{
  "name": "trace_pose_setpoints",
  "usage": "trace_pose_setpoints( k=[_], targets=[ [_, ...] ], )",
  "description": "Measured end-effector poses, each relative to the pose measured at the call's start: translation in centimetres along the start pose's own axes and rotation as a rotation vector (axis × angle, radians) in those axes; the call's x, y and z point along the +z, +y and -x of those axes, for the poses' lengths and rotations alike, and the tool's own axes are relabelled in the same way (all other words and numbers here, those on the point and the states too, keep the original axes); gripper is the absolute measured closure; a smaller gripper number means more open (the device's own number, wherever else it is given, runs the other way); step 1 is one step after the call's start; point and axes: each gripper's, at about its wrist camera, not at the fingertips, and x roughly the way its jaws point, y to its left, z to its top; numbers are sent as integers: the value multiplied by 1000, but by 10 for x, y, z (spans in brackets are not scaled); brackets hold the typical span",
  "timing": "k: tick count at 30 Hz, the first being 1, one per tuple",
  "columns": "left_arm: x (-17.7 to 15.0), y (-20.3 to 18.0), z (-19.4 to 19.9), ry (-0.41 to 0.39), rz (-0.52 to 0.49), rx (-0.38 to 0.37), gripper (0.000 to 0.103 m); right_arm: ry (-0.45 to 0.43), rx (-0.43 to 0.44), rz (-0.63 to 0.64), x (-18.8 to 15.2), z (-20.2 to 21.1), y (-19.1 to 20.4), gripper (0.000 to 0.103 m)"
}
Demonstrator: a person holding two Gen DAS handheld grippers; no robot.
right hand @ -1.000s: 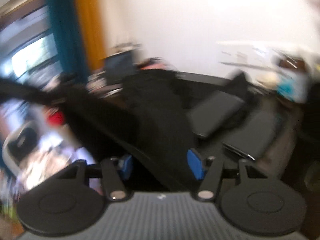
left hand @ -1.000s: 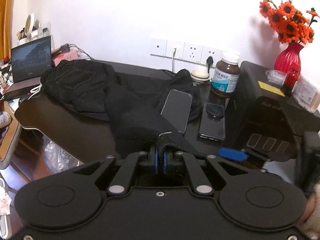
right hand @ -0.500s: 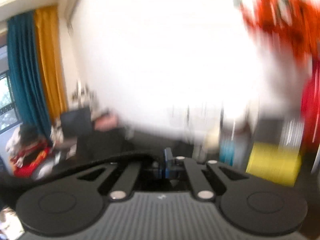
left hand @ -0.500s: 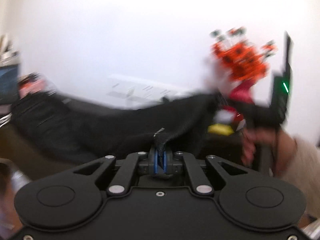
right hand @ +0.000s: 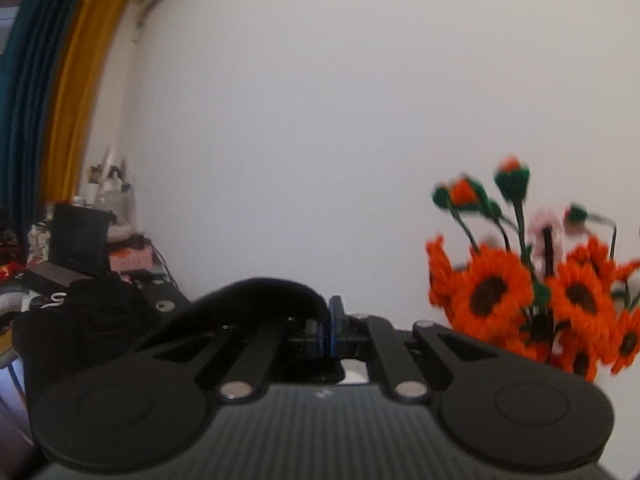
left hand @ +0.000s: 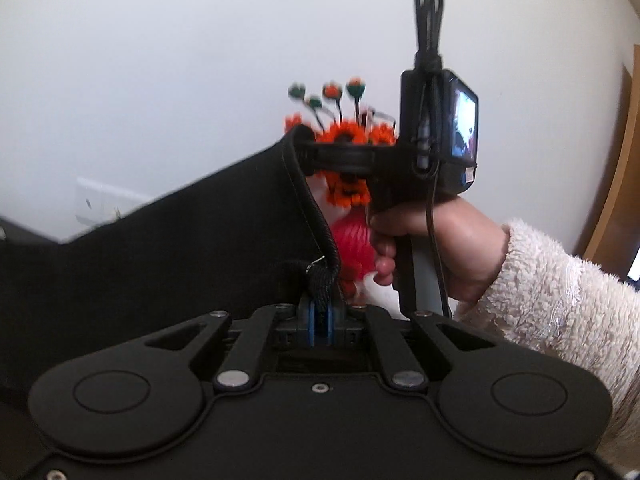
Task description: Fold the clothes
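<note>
left claw: left gripper (left hand: 320, 314) pinched tight on the ribbed hem corner of the black knit garment (left hand: 160, 256), blue pads almost meeting, cloth bunched right at the tips.
right claw: right gripper (right hand: 327, 330) clamped on another bit of the same hem, fabric humped just left of its pads; seen from the left view it sits above and ahead of the left claw.
garment: lifted in the air, edge stretched taut between both claws, rest draping down-left; likely held up to straighten it before a fold.
right hand (left hand: 436, 248): wraps the right gripper's handle, fluffy cream sleeve (left hand: 560, 300) behind.
beyond claws: orange crochet sunflowers (right hand: 520, 292) in a red ribbed vase (left hand: 354, 240), just past the hem.
far left: cluttered dark desk (right hand: 80, 276), teal and mustard curtains (right hand: 52, 80).
</note>
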Motion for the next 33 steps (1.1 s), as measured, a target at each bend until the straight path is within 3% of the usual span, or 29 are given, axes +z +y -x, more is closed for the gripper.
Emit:
trace_pose_setpoints(
  k=[7, 13, 18, 21, 25, 29, 33],
  targets=[
    [1, 15, -17, 43, 47, -10, 98, 60, -6, -71, -12, -14, -14, 99],
    [30, 46, 0, -38, 93, -5, 98, 43, 23, -138, 11, -31, -7, 99],
    [60, 102, 19, -100, 177, 18, 98, 16, 55, -145, 43, -68, 19, 99],
    [75, 160, 38, -130, 278, 46, 98, 24, 91, -144, 63, -104, 51, 99],
    [91, 258, 68, -154, 372, 141, 100, 49, 123, -101, 86, -162, 106, 99],
    [101, 374, 95, -112, 435, 238, 103, 95, 143, -12, 99, -236, 185, 99],
    [99, 494, 103, -23, 483, 246, 103, 153, 138, 35, 97, -319, 271, 99]
  ],
)
